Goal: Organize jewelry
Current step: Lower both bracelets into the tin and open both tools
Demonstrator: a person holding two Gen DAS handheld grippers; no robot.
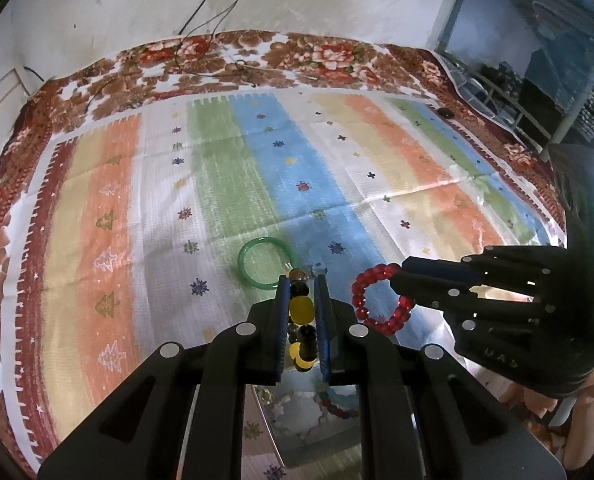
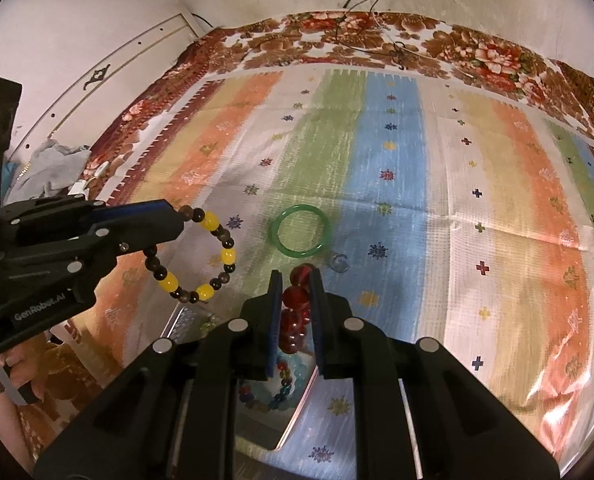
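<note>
My left gripper (image 1: 301, 280) is shut on a yellow-and-dark beaded bracelet (image 1: 300, 308), which hangs in a loop in the right wrist view (image 2: 201, 256). My right gripper (image 2: 295, 274) is shut on a red beaded bracelet (image 2: 295, 298), seen as a loop in the left wrist view (image 1: 377, 296). Both are held above the striped cloth. A green jade bangle (image 1: 263, 262) lies flat on the cloth just ahead of both grippers; it also shows in the right wrist view (image 2: 301, 230). A small clear ring (image 2: 339, 261) lies beside the bangle.
A shiny tray (image 2: 257, 408) lies under the grippers at the near edge, holding a multicoloured bead bracelet (image 2: 283, 384). The striped cloth (image 1: 337, 168) lies on a floral blanket (image 1: 257, 52). Black cables (image 1: 217, 8) hang down the far wall. A small dark object (image 1: 445, 112) lies at the far right.
</note>
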